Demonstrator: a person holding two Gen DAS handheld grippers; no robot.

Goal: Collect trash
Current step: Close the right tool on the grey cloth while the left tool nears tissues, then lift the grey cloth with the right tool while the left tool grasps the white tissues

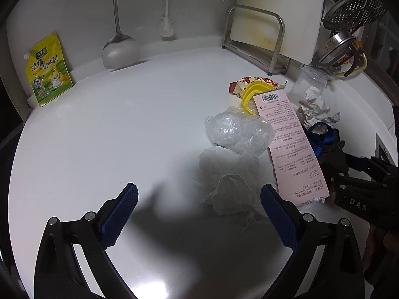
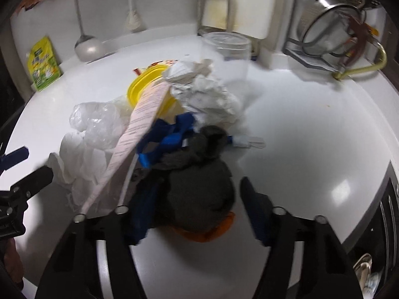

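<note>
Trash heap, right of centre on white counter [image 1: 99, 129].

Left wrist view: left gripper [image 1: 199, 214], jaws wide apart, nothing between the pads; thin crumpled plastic film [image 1: 229, 194] lies just beyond its tips. Clear plastic bag [image 1: 237, 132] farther off, touching pink printed carton [image 1: 289, 144]. Yellow lid [image 1: 248, 97] and snack wrapper [image 1: 249, 82] behind. Crumpled paper [image 1: 314, 107] at right. Green seasoning pouch [image 1: 48, 71] far left, against wall.

Right wrist view: right gripper [image 2: 197, 194], jaws partly closed around dark grey cloth [image 2: 199, 194]; left finger touches it, whether the right pad presses cannot be told. Blue strap [image 2: 169, 139] just beyond. Clear jar [image 2: 227, 49] far.
</note>
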